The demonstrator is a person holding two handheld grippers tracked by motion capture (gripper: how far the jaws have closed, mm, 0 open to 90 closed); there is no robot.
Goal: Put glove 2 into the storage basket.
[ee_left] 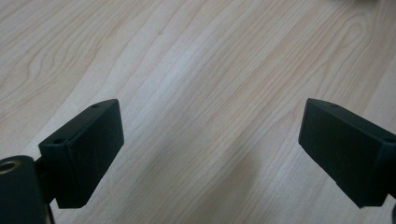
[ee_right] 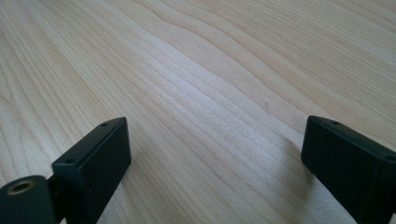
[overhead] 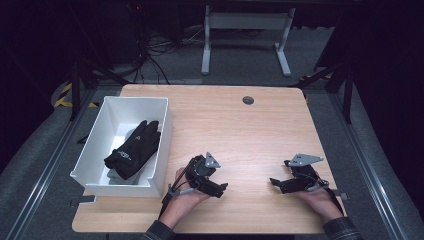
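With the glove (overhead: 134, 148) lying in the white bin (overhead: 161, 150), both grippers (overhead: 220, 187) (overhead: 274, 183) are resting released and empty, suggesting the job is finishing.

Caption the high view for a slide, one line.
Black glove lies in a white bin on a wooden table; left claw and right claw rest open, empty.

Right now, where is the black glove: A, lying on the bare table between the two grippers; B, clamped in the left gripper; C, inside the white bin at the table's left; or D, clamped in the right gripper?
C: in the high view the black glove lies inside the white bin at the table's left, while the left gripper and the right gripper stand open over bare wood with nothing between their jaws.
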